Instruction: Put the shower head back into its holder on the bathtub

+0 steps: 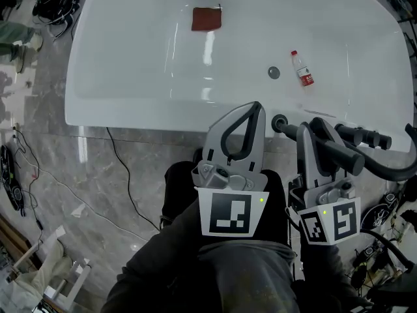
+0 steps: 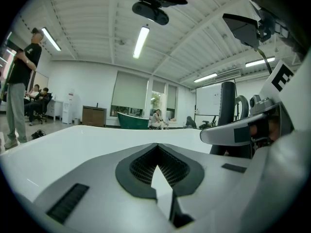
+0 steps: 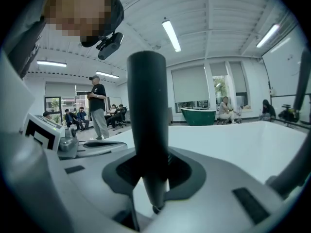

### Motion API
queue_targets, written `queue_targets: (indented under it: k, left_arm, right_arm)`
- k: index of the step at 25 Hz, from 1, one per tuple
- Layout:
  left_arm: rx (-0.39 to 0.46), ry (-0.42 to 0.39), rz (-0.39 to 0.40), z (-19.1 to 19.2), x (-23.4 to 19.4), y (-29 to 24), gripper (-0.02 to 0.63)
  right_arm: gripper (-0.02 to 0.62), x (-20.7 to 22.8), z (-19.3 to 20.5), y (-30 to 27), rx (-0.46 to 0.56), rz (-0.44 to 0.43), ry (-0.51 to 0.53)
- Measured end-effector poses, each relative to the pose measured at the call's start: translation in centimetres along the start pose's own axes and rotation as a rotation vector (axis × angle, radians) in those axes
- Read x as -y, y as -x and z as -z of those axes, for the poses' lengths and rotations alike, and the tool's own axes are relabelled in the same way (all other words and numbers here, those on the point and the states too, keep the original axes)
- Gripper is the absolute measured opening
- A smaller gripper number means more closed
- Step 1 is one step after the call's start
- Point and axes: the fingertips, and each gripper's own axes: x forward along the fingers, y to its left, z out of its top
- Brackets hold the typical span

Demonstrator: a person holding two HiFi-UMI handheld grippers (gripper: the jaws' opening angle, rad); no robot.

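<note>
The black shower head lies slanted over the white bathtub's near rim, clamped in my right gripper. In the right gripper view its handle stands upright between the jaws of that gripper. A dark round holder socket sits on the rim just left of the handle's end. Left of the socket, my left gripper hovers over the rim, shut with nothing in it. The left gripper view shows its jaws closed and the tub rim beyond.
A red cloth, a small bottle and the drain lie inside the tub. Black tap fittings and a hose sit at the right. Cables trail over the marble floor. People stand in the room's background.
</note>
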Motion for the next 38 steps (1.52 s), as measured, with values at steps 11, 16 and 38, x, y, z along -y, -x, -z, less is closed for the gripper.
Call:
queue_targets:
  k: [11, 16, 38]
  left_arm:
    - [-0.012, 0.006, 0.001, 1.0, -0.4, -1.1, 0.0]
    - [-0.016, 0.006, -0.001, 1.5, -0.7, -1.5, 0.001]
    - [-0.043, -0.023, 0.011, 2.1, -1.0, -1.8, 0.001]
  right_arm:
    - [0.112, 0.7, 1.5, -1.1, -0.01, 0.005, -0.007]
    - [0.112, 0.8, 2.1, -1.5, -0.011, 0.004, -0.009]
    - [0.112, 0.1, 4.2, -3.8, 0.002, -0.022, 0.058]
